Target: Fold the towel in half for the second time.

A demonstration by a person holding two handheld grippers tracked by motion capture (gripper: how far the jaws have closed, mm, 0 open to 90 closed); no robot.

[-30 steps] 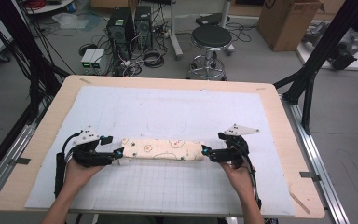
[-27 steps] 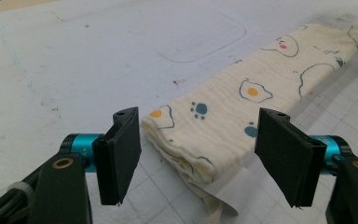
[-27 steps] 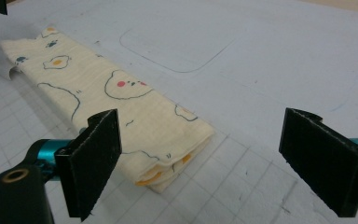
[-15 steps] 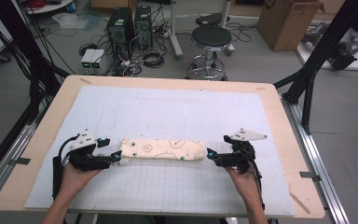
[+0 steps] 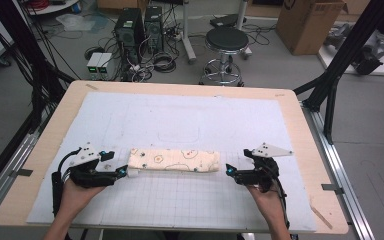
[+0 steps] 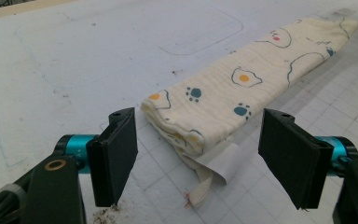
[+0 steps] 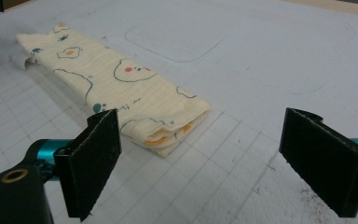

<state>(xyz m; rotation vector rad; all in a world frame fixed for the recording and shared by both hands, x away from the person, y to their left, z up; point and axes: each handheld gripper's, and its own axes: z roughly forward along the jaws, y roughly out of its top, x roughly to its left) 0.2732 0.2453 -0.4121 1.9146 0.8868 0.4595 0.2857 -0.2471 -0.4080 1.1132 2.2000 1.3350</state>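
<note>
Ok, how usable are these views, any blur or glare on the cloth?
High view: soft but even light, folded cloth readable, no glare. Left gripper view: cloth end sharp, near jaws slightly soft. Right gripper view: cloth clear, print legible, faint shadow beside it on the mat.

Counter [image 5: 300, 115]: the white mat [image 5: 180, 120] on it is flat and bare behind the folded cloth [image 5: 175, 160], so tongs can slide there.
In the way: just the folded cloth, a long low roll lying across the middle.
Left tongs [image 5: 122, 172]: jaws wide apart, right at the cloth's left end, with its white tag [image 6: 221, 163] poking out between them.
Right tongs [image 5: 230, 172]: jaws wide apart, just beside the cloth's right end [image 7: 172, 123], with a small gap of bare mat.
Front strip: open mat near the person, free between the two hands.
Sides: bare mat out to both counter edges.
</note>
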